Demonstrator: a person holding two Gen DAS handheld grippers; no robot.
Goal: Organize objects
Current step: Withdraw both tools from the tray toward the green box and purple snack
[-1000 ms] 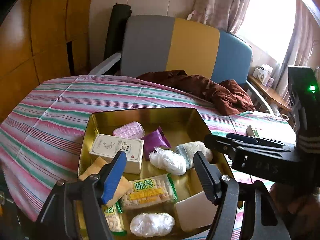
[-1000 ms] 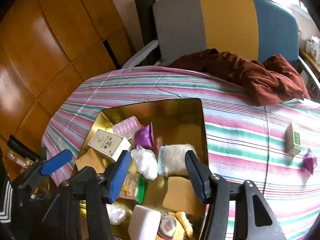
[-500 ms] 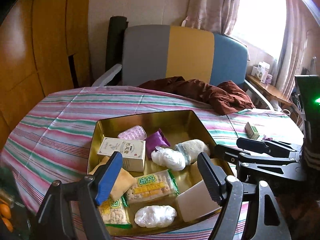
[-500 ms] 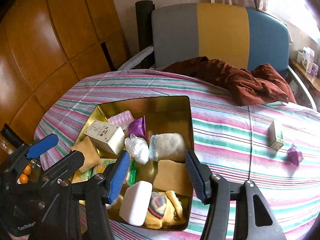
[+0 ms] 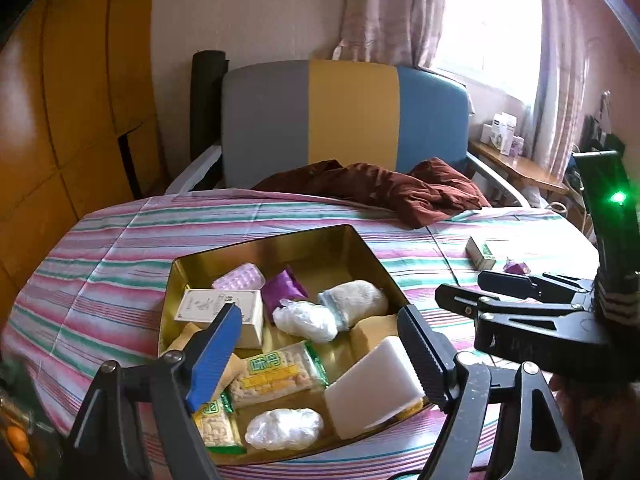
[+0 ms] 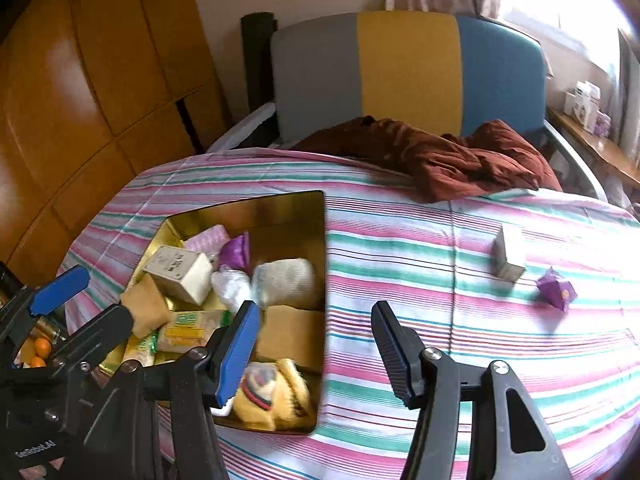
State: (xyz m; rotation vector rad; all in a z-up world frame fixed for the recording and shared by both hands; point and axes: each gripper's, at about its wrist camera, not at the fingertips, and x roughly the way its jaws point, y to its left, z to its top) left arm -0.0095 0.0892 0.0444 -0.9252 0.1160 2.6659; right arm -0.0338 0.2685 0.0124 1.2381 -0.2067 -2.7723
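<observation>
Mostly done: we see gold tin (image 5: 192,268) packed; small box (image 6: 508,258) and purple packet (image 6: 557,293) remain mid-right on cloth. Left gripper (image 5: 320,350) and right gripper (image 6: 314,348) both released, empty.

Ahead-left of our right gripper (image 6: 314,350) we see the tin (image 6: 322,240) of packets; ahead-right on the tablecloth (image 6: 400,248), a small box (image 6: 508,258), a pouch (image 6: 556,289) beside it.

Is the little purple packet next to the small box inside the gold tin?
No, that purple packet lies on the striped cloth beside the small box, outside the gold tin.
</observation>
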